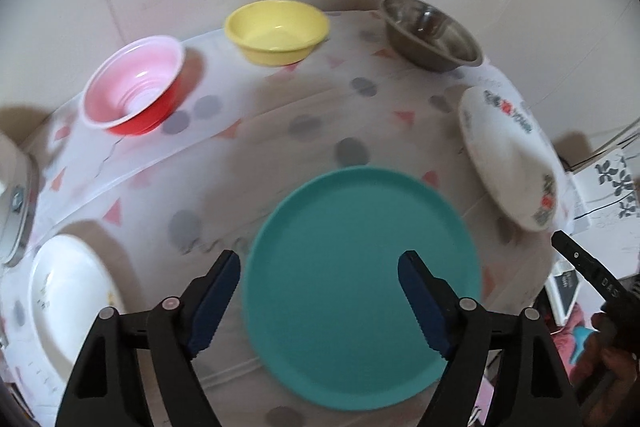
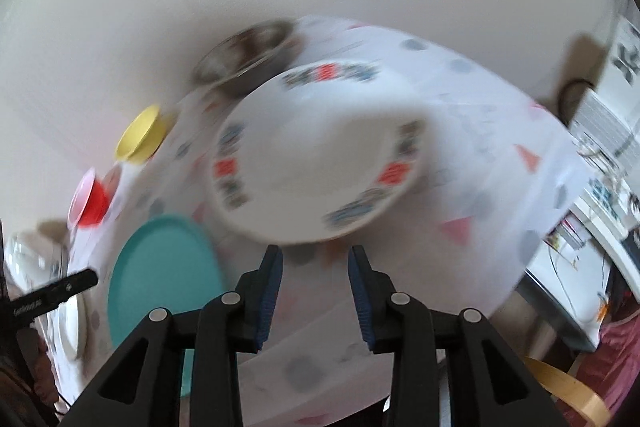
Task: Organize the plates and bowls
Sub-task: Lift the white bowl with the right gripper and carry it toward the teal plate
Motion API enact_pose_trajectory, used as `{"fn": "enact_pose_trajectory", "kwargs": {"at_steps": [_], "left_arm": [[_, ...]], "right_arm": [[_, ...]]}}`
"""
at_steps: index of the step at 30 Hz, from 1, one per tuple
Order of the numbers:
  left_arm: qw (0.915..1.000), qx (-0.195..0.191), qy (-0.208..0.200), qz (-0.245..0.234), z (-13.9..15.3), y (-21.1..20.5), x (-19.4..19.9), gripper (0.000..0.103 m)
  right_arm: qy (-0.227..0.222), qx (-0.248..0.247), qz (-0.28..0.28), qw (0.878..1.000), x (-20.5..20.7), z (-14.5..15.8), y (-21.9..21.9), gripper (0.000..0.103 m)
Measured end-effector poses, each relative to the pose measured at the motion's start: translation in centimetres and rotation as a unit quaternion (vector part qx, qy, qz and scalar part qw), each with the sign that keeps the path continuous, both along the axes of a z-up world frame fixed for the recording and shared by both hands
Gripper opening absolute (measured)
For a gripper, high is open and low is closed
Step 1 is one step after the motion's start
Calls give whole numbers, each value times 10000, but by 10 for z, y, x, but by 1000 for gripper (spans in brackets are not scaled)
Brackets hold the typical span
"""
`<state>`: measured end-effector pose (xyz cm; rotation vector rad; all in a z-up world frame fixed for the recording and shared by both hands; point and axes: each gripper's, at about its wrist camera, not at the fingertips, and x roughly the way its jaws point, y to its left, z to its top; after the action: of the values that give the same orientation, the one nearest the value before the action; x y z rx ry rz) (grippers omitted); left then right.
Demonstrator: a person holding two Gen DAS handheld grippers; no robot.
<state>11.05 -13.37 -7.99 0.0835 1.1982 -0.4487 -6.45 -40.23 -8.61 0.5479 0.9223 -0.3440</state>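
A teal plate point(image 1: 360, 287) lies flat on the table. My left gripper point(image 1: 319, 259) hangs open just above it, one finger on each side, with the pads clear of the plate. My right gripper point(image 2: 315, 253) is open with nothing between its fingers. Just ahead of it lies a white plate with a red and grey pattern point(image 2: 316, 155), seen also at the table's right edge point(image 1: 508, 155). Along the back stand a red bowl point(image 1: 132, 91), a yellow bowl point(image 1: 276, 31) and a metal bowl point(image 1: 430, 35). A plain white plate point(image 1: 68, 299) lies at the near left.
A white cloth with grey dots and red triangles point(image 1: 280, 131) covers the table, which stands against a pale wall. A metal-rimmed white object point(image 1: 16, 203) sits at the far left. To the right of the table are white shelves with clutter point(image 2: 592, 187). The right view is blurred.
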Motion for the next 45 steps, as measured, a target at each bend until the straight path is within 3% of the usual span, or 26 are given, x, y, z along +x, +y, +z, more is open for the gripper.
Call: {"fn": "enact_pose_trajectory", "kwargs": {"at_steps": [7,10,16,21,28,36,45], "left_arm": [[9992,-4,-94,-383,5,-50,12,81],[9980,54,-143,-608,6,-73,16,75],[9969,-63,82,-778,-4,-113,32,74],[9955,-216,433,-819,-18,-136,47,74],[9922,-235,764,-960,-34,-160,55,52],[9890,-315,1008,-1038,-49,-178,60,49],[9874,-218,909,-1279,-50,-191,64,43]], "right_arm": [[-233,254,-669,9972,-8,-5,-63,38],[-367,387,-778,9955,-7,-8,-81,38],[-615,788,-813,9917,14,-21,-109,38],[-592,1051,-747,9899,30,-31,-121,38],[-664,1401,-572,9863,42,-44,-127,37],[-851,1666,-257,9820,53,-52,-134,31],[-928,1858,64,9782,68,-56,-137,29]]}}
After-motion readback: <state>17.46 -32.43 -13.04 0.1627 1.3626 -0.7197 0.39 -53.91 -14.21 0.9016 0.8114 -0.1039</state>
